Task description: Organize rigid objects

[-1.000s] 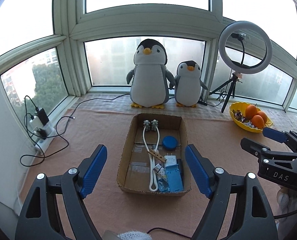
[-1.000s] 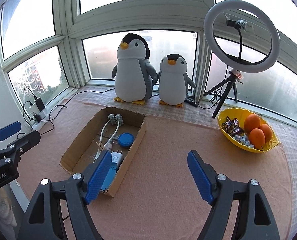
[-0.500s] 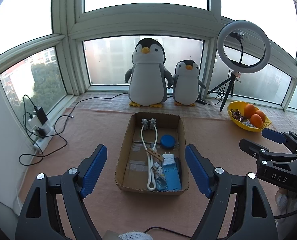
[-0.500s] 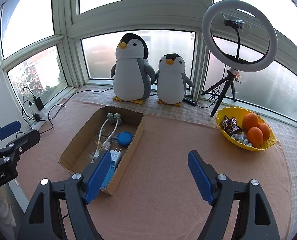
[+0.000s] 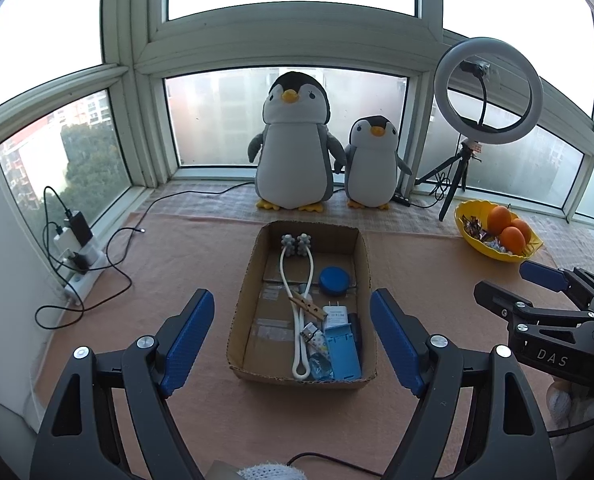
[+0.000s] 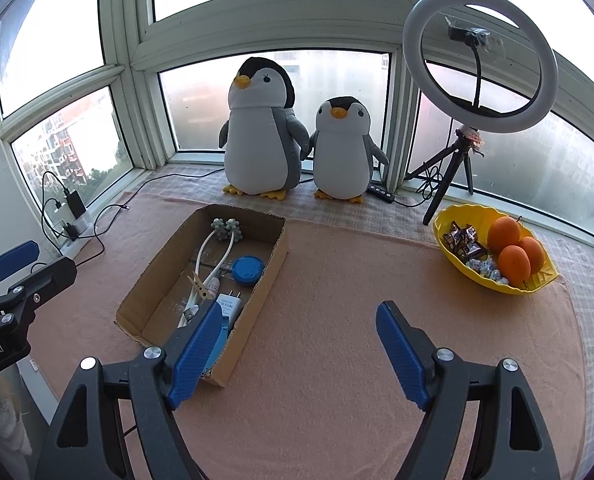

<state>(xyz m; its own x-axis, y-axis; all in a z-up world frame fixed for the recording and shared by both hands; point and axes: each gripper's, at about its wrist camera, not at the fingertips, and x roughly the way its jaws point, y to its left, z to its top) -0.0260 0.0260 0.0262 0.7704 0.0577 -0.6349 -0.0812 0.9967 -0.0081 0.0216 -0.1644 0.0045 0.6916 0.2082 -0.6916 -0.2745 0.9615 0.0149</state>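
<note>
An open cardboard box (image 5: 246, 304) (image 6: 153, 280) lies on the pink cloth. Inside it are a white roller massager (image 5: 285, 272) (image 6: 213, 244), a round blue lid (image 5: 334, 279) (image 6: 248, 268), a wooden clothespin (image 5: 307, 307) (image 6: 198, 284), a white charger plug (image 5: 335, 314) (image 6: 229, 303) and a blue rectangular piece (image 5: 343, 350). My left gripper (image 5: 291, 340) hangs open just in front of the box, nothing between its fingers. My right gripper (image 6: 299, 346) stands open over bare cloth to the right of the box, empty too.
Two plush penguins (image 5: 295, 148) (image 5: 373, 164) stand by the window. A ring light on a tripod (image 5: 487, 92) and a yellow bowl with oranges and sweets (image 6: 497, 254) sit at the right. A power strip with chargers and cables (image 5: 77, 256) lies at the left edge.
</note>
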